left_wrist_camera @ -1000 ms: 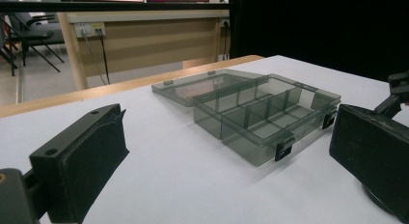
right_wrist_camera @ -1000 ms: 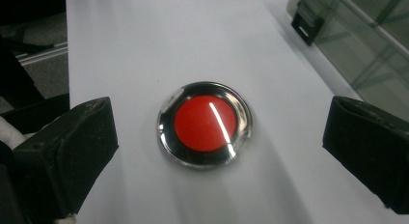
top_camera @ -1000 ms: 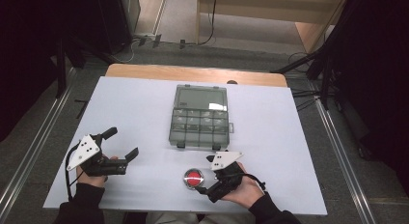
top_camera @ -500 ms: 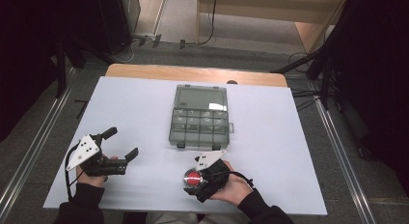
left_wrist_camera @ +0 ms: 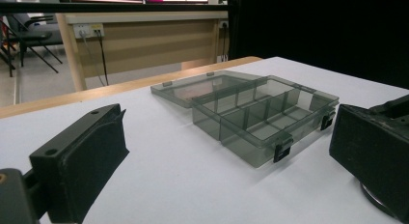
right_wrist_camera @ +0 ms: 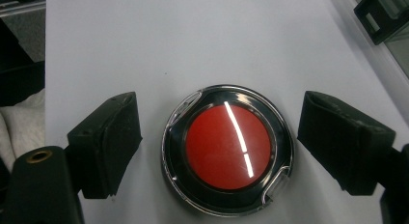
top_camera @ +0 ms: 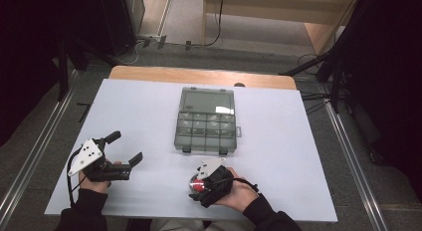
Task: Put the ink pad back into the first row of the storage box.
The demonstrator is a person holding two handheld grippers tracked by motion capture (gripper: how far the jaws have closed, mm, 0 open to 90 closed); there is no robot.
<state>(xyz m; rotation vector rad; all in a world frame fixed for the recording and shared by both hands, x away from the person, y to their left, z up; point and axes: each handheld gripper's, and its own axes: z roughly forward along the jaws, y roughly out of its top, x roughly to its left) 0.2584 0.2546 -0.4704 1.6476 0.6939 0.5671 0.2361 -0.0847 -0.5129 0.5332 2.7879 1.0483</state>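
A red push button [right_wrist_camera: 225, 147] with a black and chrome ring lies flat on the white table sheet [top_camera: 278, 156] near the front edge. My right gripper [right_wrist_camera: 219, 137] points down over it, one jaw on each side. Its jaws have just been closing, and a narrow gap remains between each pad and the ring. From above, the right gripper [top_camera: 199, 187] covers most of the button [top_camera: 195, 185]. My left gripper [top_camera: 125, 147] rests open at the front left with nothing between its fingers. In its own view the left gripper [left_wrist_camera: 226, 156] faces the box.
A clear grey compartment box [top_camera: 206, 121] lies in the middle of the table with its lid folded open toward the far side; the same box [left_wrist_camera: 260, 122] appears ahead of the left jaws. A wooden table edge [top_camera: 199, 75] runs along the back.
The right hand has shifted left and slightly down, bringing its gripper over the red button. Its jaws stand narrower than before. The left hand has stayed still.
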